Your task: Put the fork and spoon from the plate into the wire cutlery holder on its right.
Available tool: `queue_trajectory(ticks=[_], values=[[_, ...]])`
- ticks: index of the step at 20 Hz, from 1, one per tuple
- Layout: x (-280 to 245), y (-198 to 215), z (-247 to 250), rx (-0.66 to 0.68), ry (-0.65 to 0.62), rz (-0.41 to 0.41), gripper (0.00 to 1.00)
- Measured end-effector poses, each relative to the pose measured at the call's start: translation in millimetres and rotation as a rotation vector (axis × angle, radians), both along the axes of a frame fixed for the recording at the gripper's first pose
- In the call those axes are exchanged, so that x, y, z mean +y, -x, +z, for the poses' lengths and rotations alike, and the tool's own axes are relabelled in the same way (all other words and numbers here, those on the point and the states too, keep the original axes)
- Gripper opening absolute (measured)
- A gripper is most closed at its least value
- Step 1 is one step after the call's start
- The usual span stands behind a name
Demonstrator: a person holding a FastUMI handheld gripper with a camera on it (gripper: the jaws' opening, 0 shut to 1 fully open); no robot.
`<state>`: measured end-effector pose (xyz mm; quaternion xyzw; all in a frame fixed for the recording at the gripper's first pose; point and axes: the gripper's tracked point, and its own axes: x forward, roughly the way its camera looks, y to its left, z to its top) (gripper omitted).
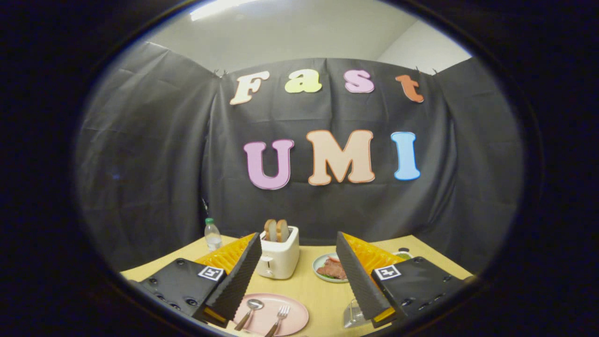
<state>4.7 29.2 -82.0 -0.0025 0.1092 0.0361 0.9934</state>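
My claw hangs wide open and empty above the round pink plate; steel spoon and fork lie below: I should descend, straddle the spoon handle crosswise, then carry it to the wire cutlery holder.

The gripper-mounted fisheye camera looks forward and slightly down from above the near edge of the pale wooden table, facing the far black cloth wall, its spread fingers framing the view.
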Motion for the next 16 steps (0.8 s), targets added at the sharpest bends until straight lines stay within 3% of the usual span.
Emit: queue_trajectory(ticks=[16], values=[[37, 55, -177, 0.447, 0.082, 0.087, 1.00]])
